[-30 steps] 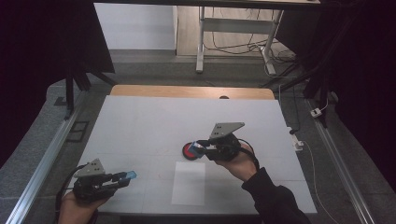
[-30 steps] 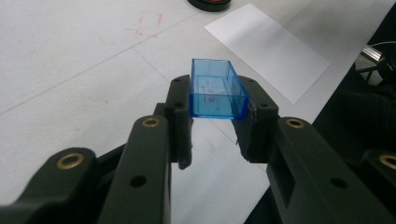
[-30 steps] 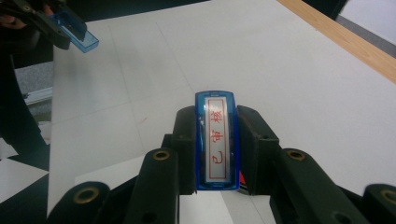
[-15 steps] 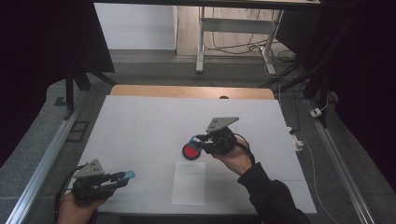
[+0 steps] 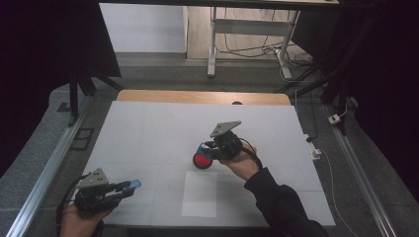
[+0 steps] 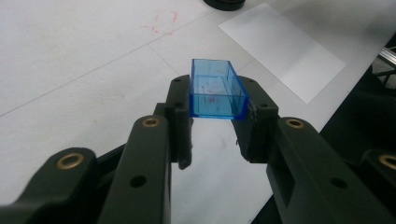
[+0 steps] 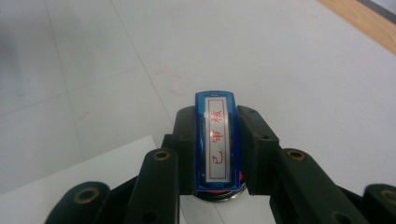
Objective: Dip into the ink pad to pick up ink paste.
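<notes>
My left gripper [image 5: 124, 188] rests at the table's near-left corner, shut on a clear blue plastic cap [image 5: 130, 185]. In the left gripper view that cap [image 6: 216, 88] sits crosswise between the fingertips, its open box shape showing. My right gripper [image 5: 206, 150] is at mid-table, shut on a blue stamp [image 7: 217, 140] whose label bears red characters. The stamp [image 5: 202, 148] is over a round red ink pad [image 5: 201, 160]; a sliver of the pad [image 7: 227, 191] shows beneath it. Whether they touch I cannot tell.
A white sheet of paper [image 5: 199, 193] lies flat just in front of the ink pad. The white tabletop [image 5: 158, 128] ends at a wooden strip [image 5: 197, 97] at the back. Metal rails [image 5: 44, 173] run along both sides.
My right gripper has shifted slightly up and back with the stamp, staying over the ink pad. The left gripper has hardly moved.
</notes>
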